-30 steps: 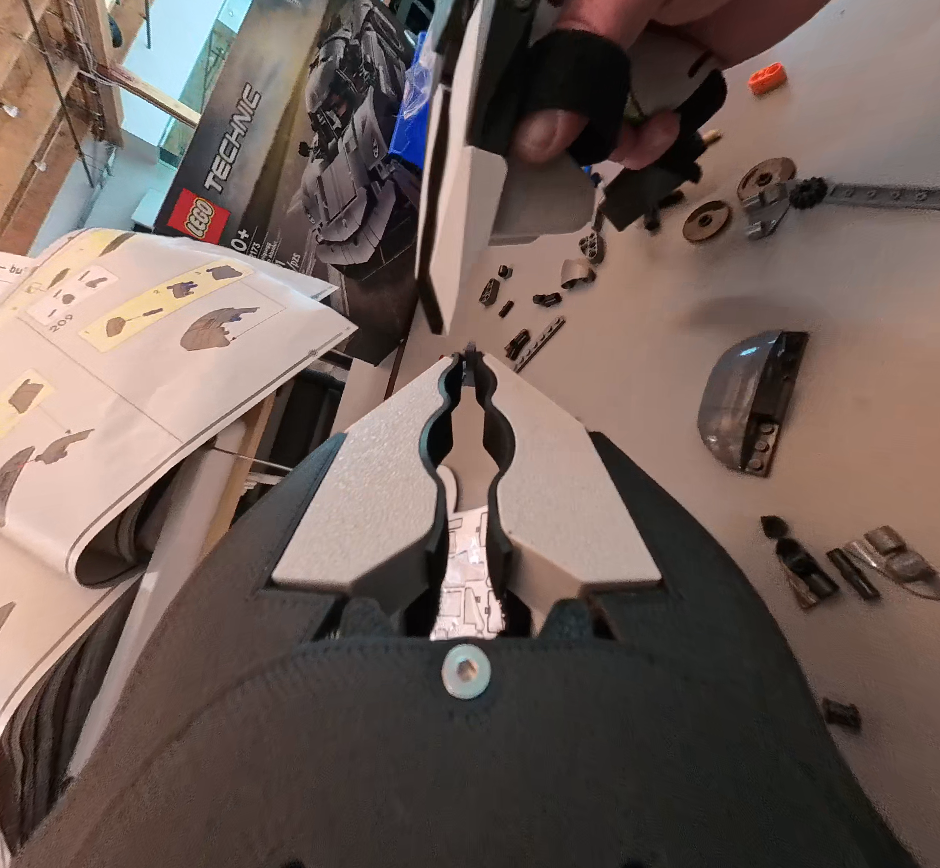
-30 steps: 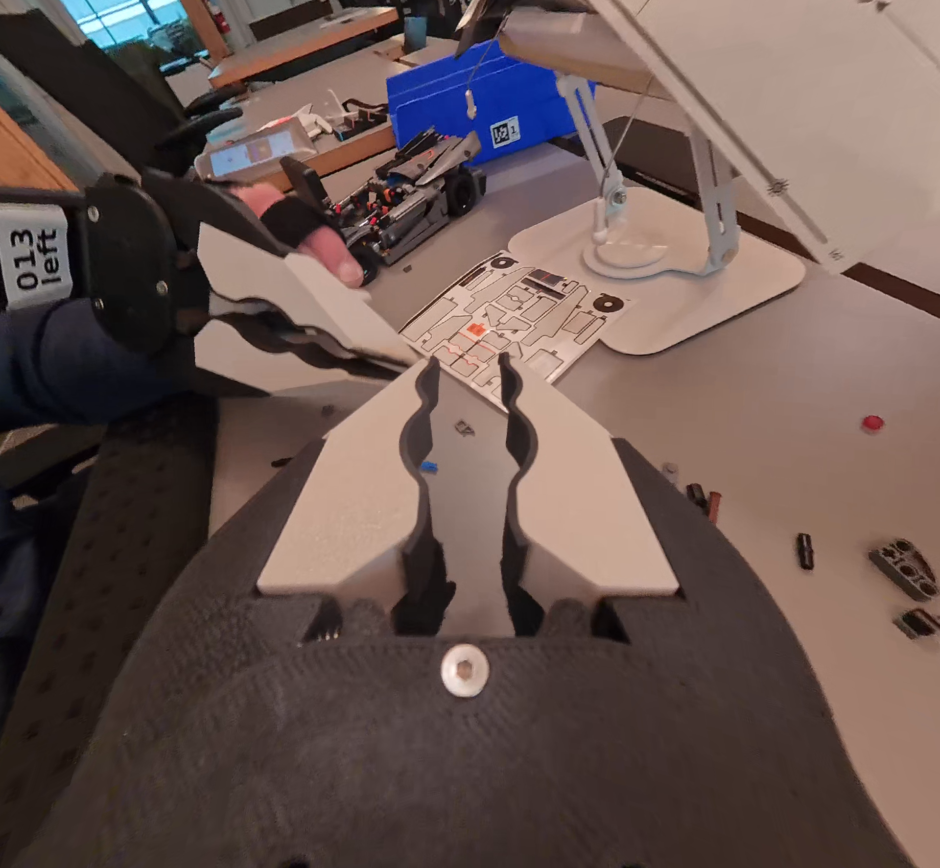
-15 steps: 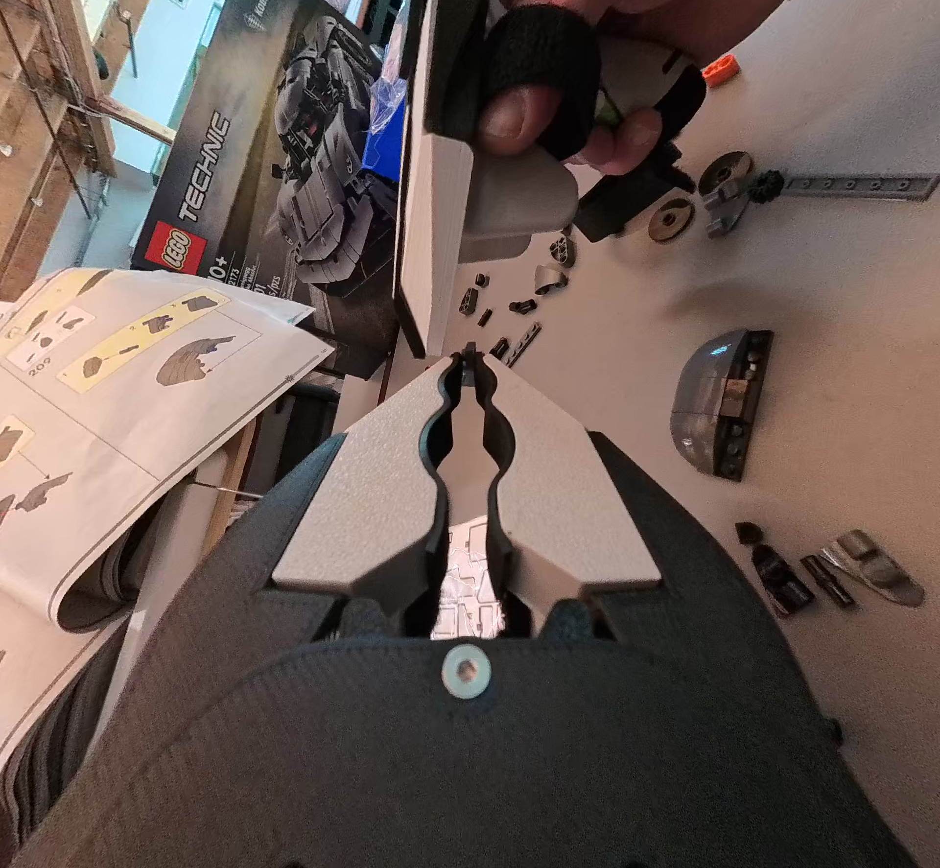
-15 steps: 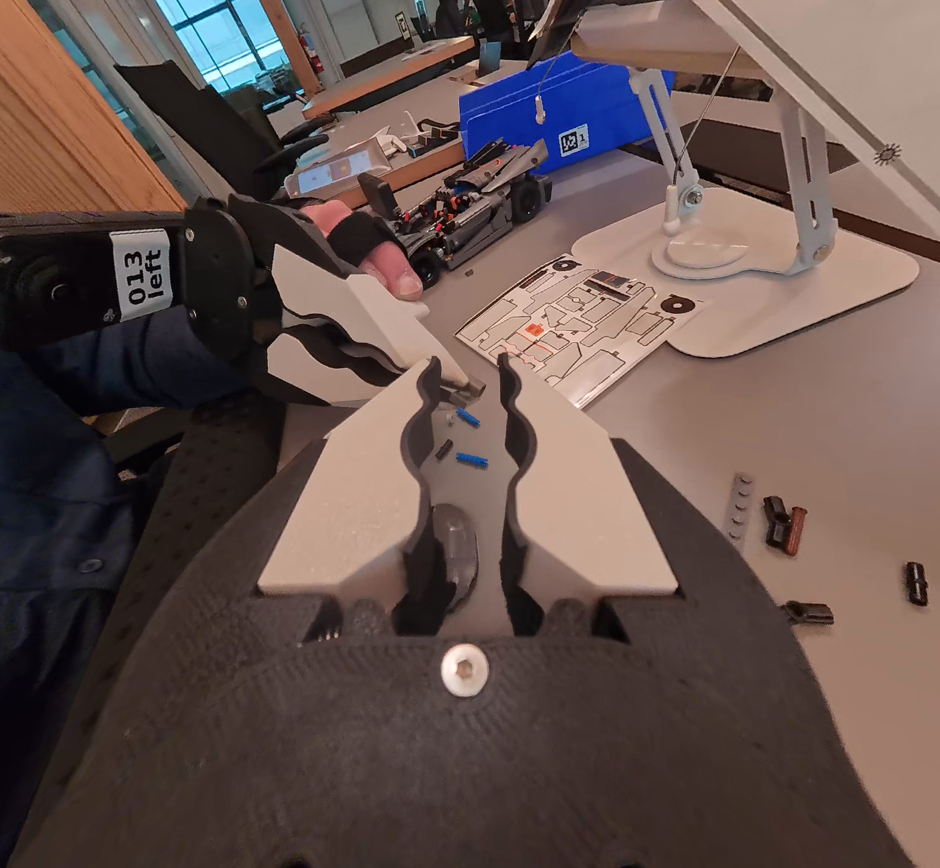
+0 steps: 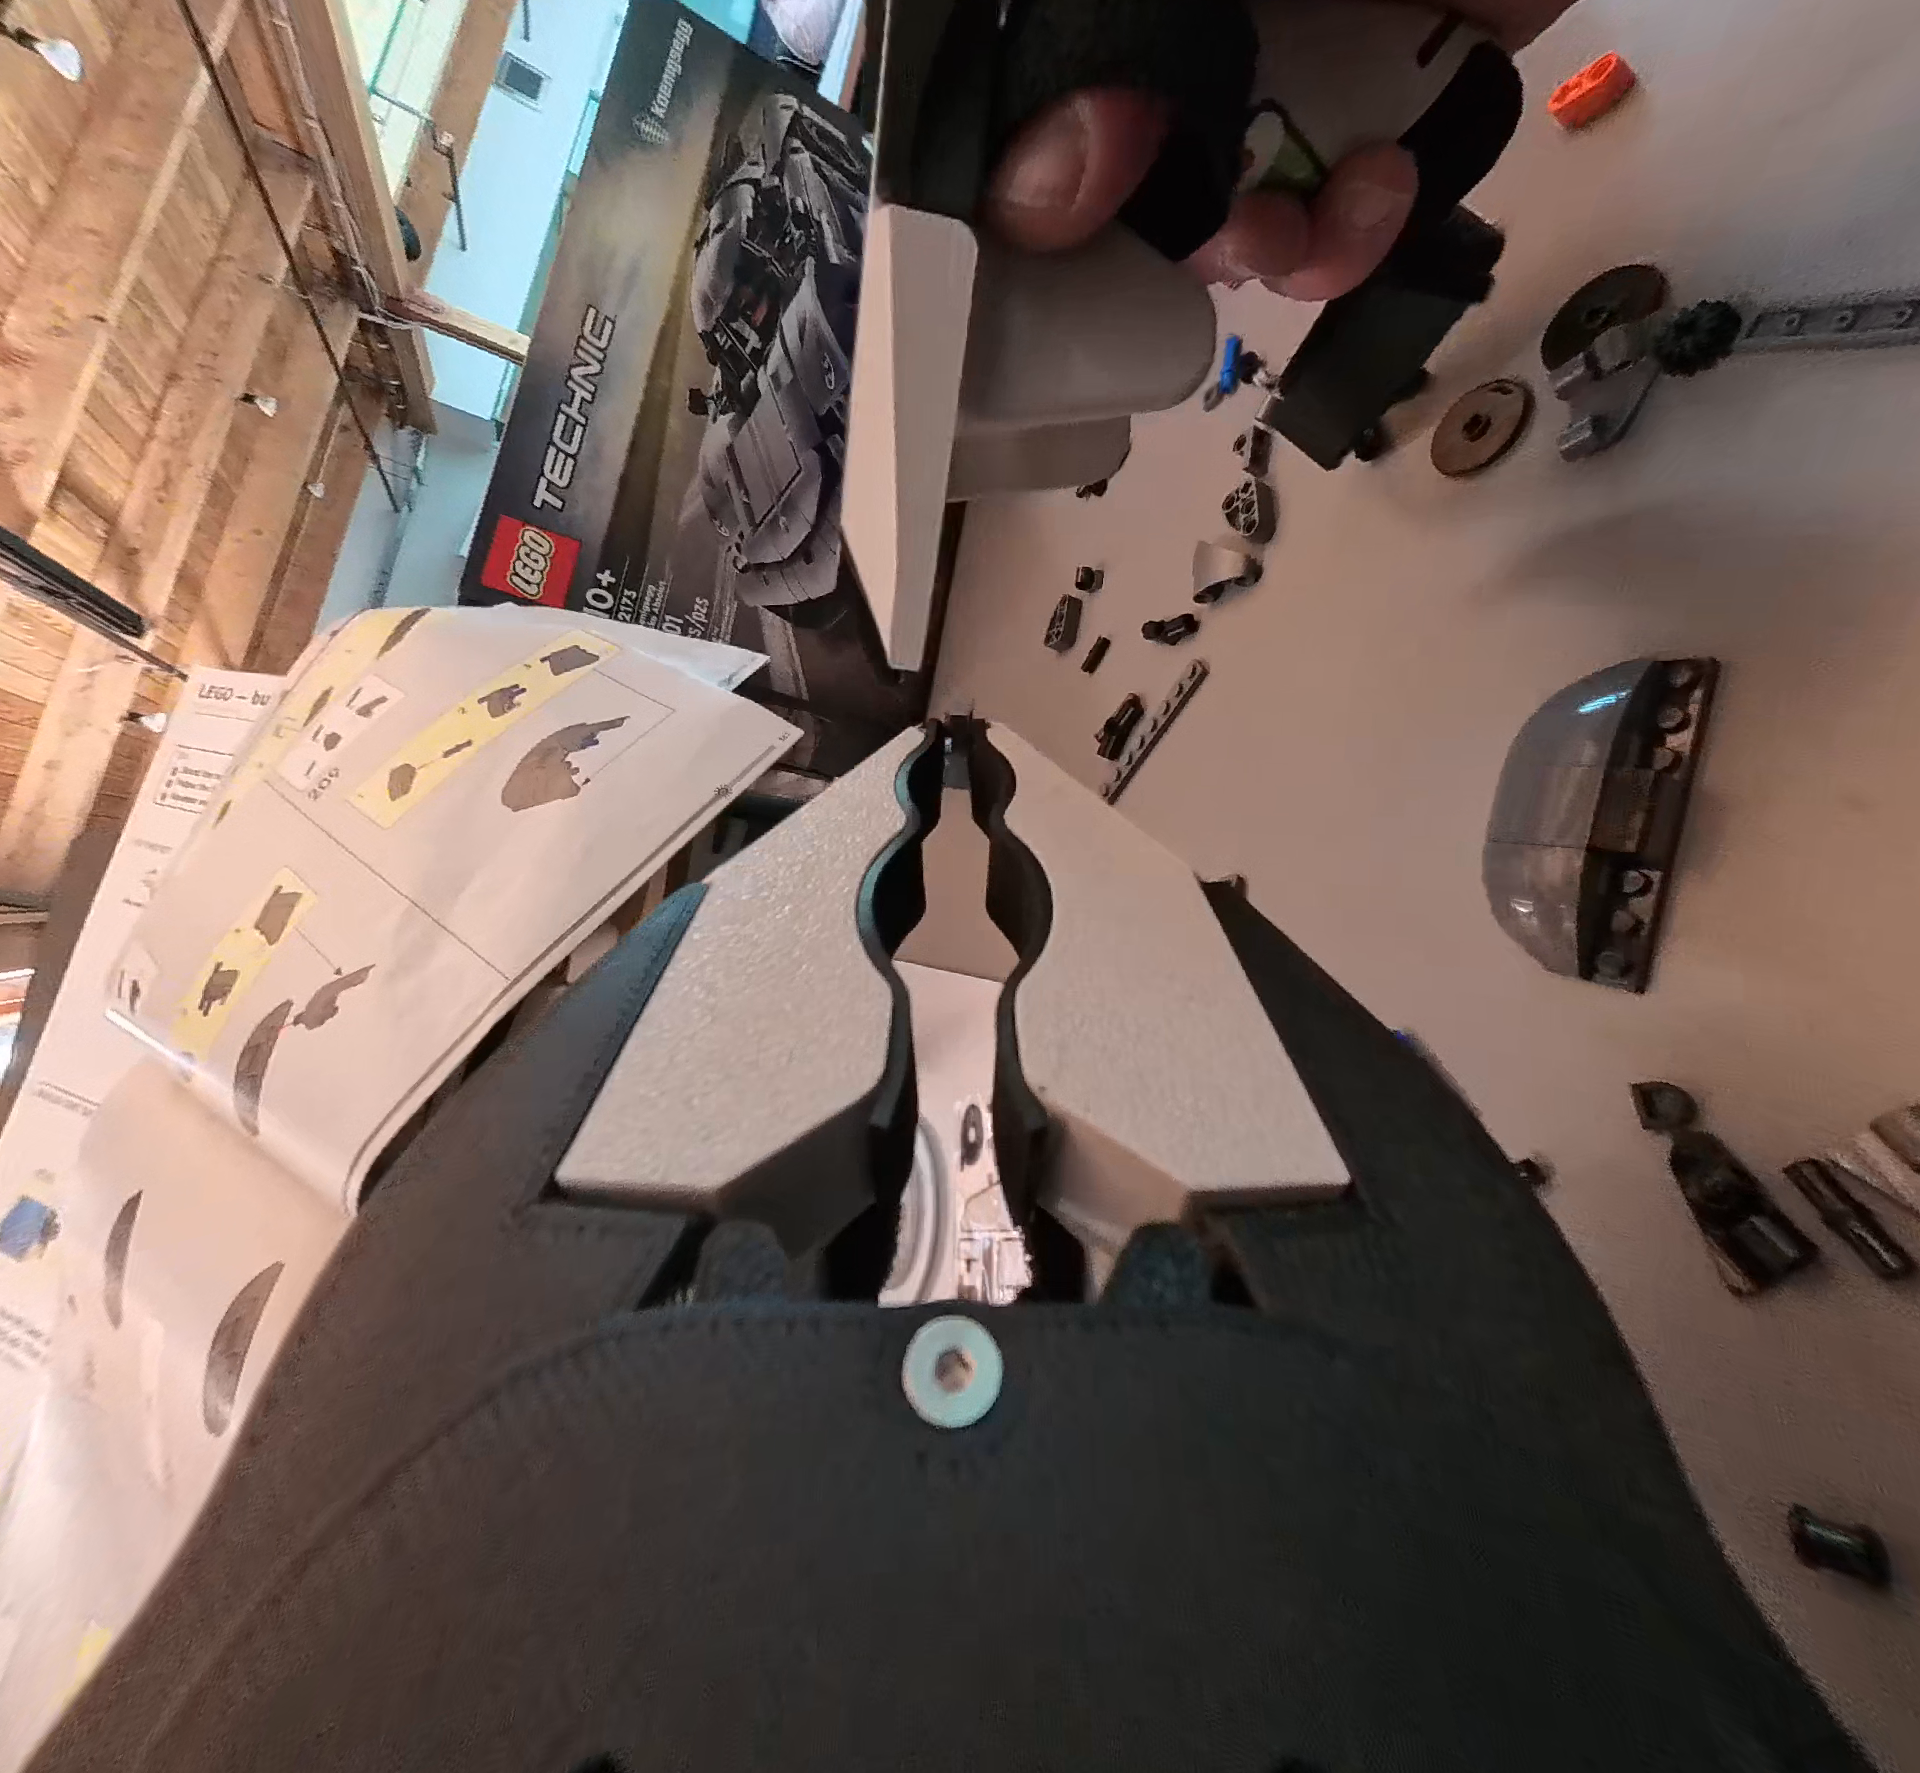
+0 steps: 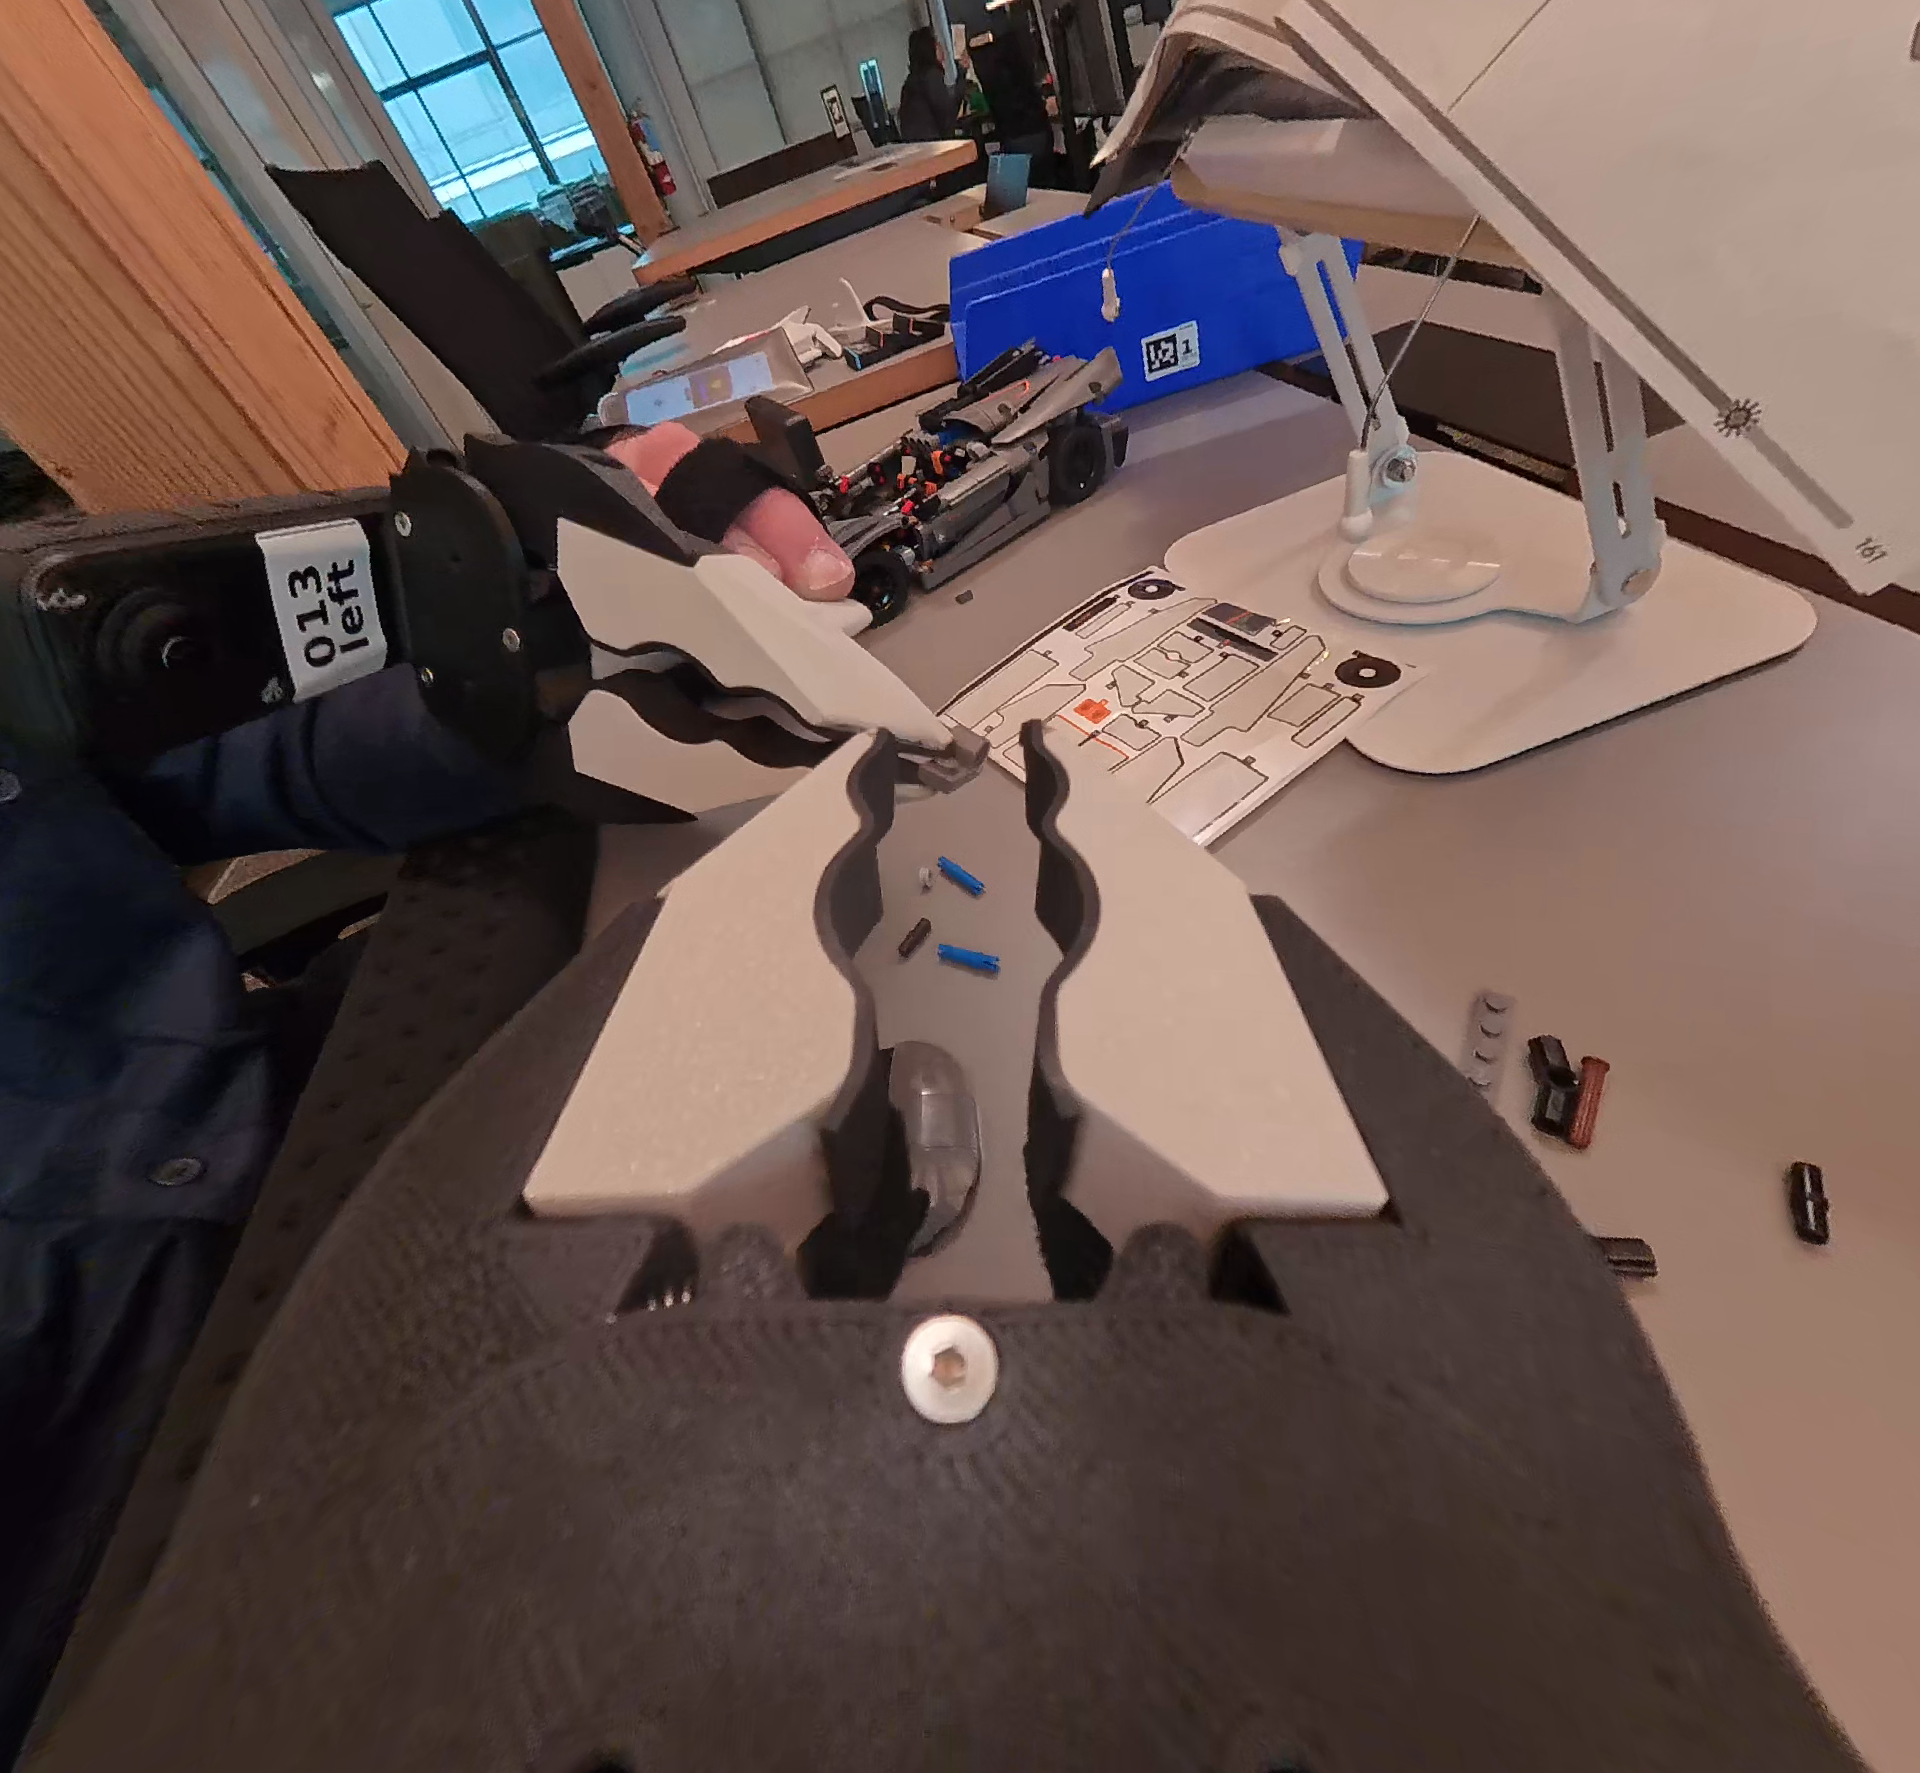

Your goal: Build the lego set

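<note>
A small grey piece (image 6: 964,753) sits pinched at the tip of the left tool (image 6: 940,747), held above the counter (image 6: 1558,892) right at the fingertips of the right tool (image 6: 954,744), whose fingers stand apart with nothing between them. In the left wrist view the left tool (image 5: 956,736) shows its tips nearly meeting on that dark bit, and the right tool's fingers (image 5: 904,435) hang just above, gripped by a hand (image 5: 1195,113) in black finger sleeves. Under the right tool lie two blue pins (image 6: 966,918), a black pin (image 6: 913,937) and a curved grey shell (image 6: 935,1126). Just past the tips lies a sticker sheet (image 6: 1184,695), and beyond it the half-built car (image 6: 987,476) in front of a blue bin (image 6: 1143,310). A white stand (image 6: 1486,622) holds the open manual (image 5: 395,840). To the right are loose pins and a grey plate (image 6: 1488,1037). The left wrist view also shows the set box (image 5: 675,321), a domed grey assembly (image 5: 1590,819), brown discs (image 5: 1475,424) and an orange piece (image 5: 1590,87).
</note>
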